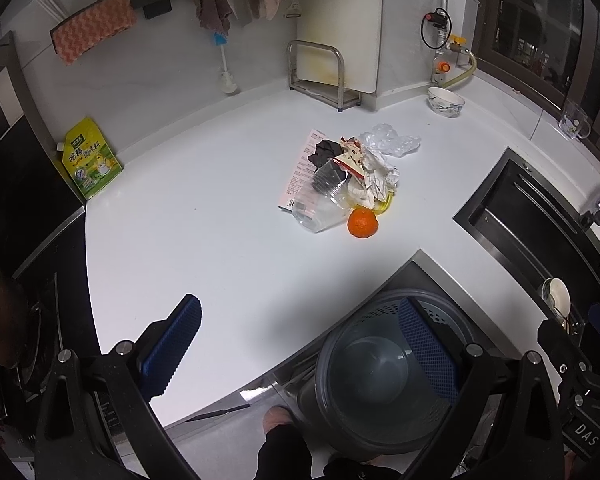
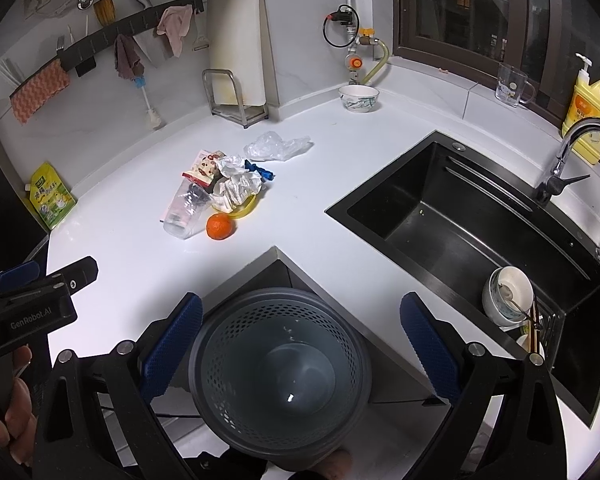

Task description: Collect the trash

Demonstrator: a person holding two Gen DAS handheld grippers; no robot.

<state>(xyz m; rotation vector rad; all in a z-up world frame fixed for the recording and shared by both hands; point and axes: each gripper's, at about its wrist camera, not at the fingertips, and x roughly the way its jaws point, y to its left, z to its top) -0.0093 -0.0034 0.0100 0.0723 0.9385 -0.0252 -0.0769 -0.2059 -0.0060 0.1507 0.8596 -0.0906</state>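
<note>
The tabletop is plain white. On it lie an orange fruit and, beside that, a yellow peel. A grey bin has dotted perforations; fingers are blue.

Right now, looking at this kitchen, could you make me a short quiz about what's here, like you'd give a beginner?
1. True or false: the orange fruit already lies inside the trash bin.
2. Multiple choice: the clear plastic cup in the trash pile is A) upright, B) lying on its side, C) in the sink.
3. Fill in: both the left gripper and the right gripper are ____ and hold nothing.

Key:
1. False; it sits on the white counter, at the pile's edge.
2. B.
3. Open.
</note>
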